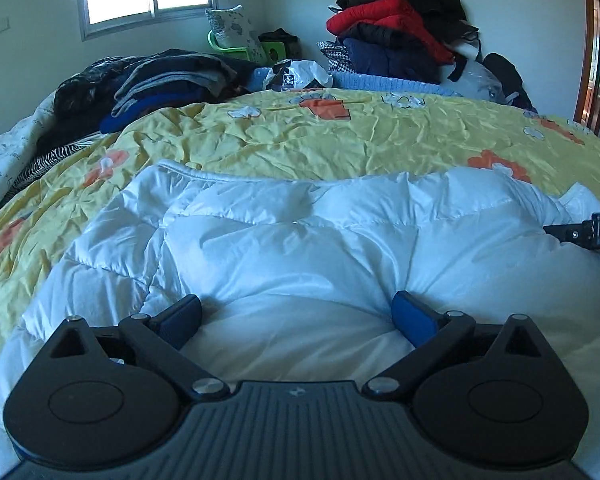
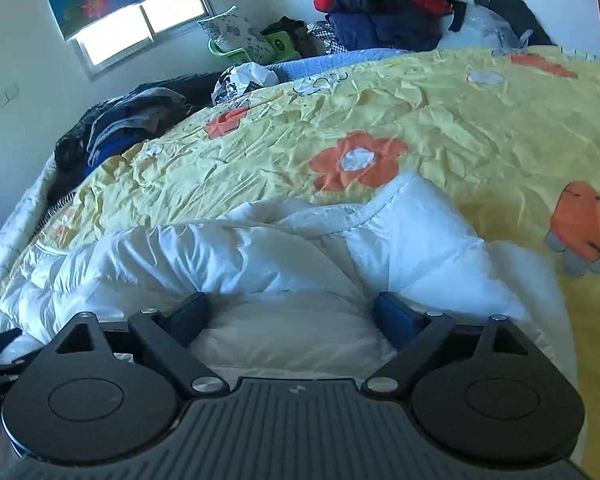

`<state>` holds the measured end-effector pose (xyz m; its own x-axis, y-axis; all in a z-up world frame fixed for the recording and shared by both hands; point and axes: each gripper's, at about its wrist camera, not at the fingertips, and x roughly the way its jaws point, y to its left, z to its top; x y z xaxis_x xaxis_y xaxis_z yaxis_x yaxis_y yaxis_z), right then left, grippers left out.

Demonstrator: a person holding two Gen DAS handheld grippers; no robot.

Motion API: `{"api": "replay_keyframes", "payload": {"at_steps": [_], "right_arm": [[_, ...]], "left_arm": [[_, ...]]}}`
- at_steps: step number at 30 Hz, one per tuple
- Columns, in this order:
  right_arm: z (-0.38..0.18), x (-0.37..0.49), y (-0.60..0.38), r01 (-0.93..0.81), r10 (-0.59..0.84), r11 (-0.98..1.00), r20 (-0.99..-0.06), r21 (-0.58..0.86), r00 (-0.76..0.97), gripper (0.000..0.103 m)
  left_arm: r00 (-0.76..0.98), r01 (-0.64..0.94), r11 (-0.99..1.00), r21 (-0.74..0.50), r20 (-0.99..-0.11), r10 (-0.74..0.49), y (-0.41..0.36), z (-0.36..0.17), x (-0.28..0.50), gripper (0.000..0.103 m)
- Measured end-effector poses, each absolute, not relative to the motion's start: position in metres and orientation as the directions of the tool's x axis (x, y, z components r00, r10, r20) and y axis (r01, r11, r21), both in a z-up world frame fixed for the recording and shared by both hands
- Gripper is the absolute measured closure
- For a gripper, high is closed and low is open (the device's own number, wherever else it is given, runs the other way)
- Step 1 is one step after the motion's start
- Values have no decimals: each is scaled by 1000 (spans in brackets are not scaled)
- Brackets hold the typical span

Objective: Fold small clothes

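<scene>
Open yellow bedspread [image 1: 300, 140] is left clear at twelve o'clock beyond the white puffy jacket [image 1: 292, 240] — passage is blocked at ten by folded dark clothes [image 1: 160, 80] and at one by stacked coats [image 1: 396, 36].

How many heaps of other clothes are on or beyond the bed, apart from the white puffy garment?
2. A dark heap lies at the bed's far left; a taller pile with a red jacket stands against the far wall. More may be hidden.
</scene>
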<state>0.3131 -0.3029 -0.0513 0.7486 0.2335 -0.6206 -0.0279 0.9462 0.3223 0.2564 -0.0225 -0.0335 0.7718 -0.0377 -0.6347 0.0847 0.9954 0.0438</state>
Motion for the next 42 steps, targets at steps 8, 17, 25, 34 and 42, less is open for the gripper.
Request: {"api": "replay_keyframes", "payload": {"at_steps": [8,17,25,34,42], "right_arm": [[-27,287,-295,65,126,946,-545,317,829,14],[8,248,-268,-207,467,686,-204,698,861,2],[-38,300,-246,-103,489,667,-330,737,808,1],[-70,305,-241,-167,481,706,-293,688,826,0],[-74,297,-244,-199,490,691,-249,695,836,0]], "left_arm": [[772,58,998,3,-634,-43,-13,-22,245,0],[790,-364,796,-484,-613,-12,123,-16,148,0],[744,-485,680,-550,-668,-9,148,-43,139,0],[757,-448,704,-551,-653,-30,136,-46,162,0],[762,-418,718,-557,-645,-57,126,-49,174,63]]}}
